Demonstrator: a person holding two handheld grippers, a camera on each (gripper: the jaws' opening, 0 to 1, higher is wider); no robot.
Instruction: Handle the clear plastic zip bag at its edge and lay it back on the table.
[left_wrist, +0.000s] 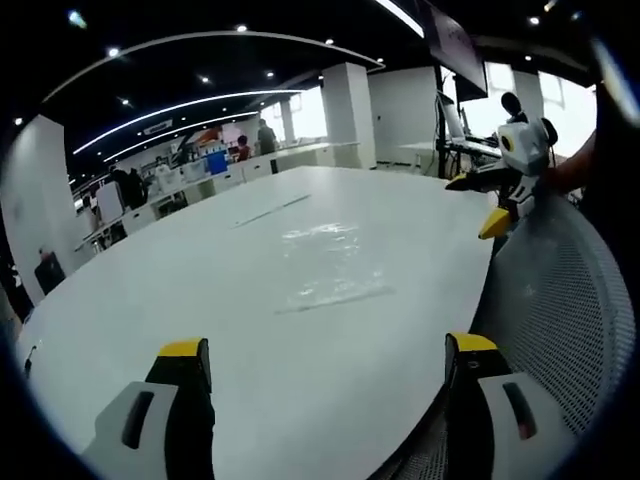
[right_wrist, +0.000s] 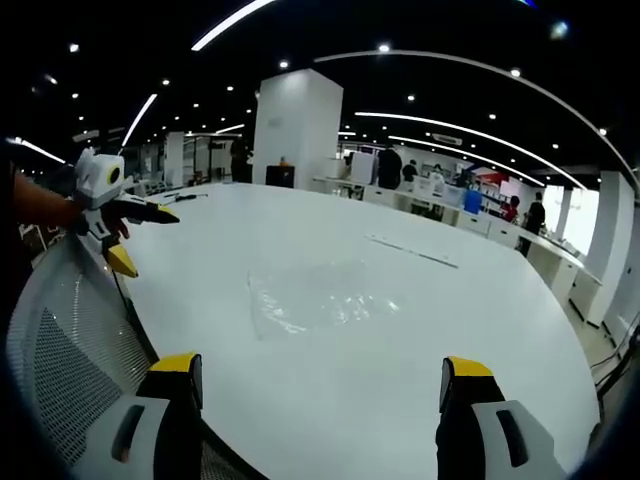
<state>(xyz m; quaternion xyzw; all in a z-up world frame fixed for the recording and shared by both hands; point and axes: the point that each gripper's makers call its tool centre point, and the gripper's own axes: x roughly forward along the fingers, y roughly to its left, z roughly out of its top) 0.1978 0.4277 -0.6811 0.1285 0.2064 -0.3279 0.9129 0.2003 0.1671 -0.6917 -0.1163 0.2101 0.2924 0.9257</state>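
The left gripper hangs over the near edge of the white table, jaws spread wide and holding nothing. Ahead of it, out toward the middle of the table, the clear plastic zip bag lies flat and wrinkled. Its straight near edge runs crosswise to the jaws, tilting up toward the right, so the long axis lies roughly across the line of reach. At the table's right edge, the right gripper shows, also spread and empty, above a grey mesh chair back.

In the right gripper view, the right gripper sits at the near edge with jaws apart and nothing between them. The bag lies ahead, slightly left of centre, well clear of both tips. The left gripper hovers at the table's left edge.

Both grippers seem about equally far off, and neither touches the bag. Judging by this, the approach is not yet made; the bag's near edge faces the left jaws most squarely.
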